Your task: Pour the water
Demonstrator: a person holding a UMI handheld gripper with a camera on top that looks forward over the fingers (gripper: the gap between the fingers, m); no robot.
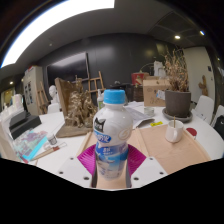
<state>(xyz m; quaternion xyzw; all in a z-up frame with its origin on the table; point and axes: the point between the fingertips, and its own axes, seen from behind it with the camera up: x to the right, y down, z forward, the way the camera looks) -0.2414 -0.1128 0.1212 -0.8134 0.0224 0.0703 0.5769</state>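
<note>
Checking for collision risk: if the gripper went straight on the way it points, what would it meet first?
The clear plastic water bottle with a blue cap already sits between the gripper fingers; the picture cannot settle whether they press it.

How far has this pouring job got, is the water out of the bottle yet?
Not yet. Done so far: the gripper has closed its fingers on the water bottle, pink pads against its sides. In hand: the bottle is held upright over the white table, its blue cap still on. Left: uncapping, tilting and pouring; a small white cup stands beyond to the right, possibly the target.
</note>
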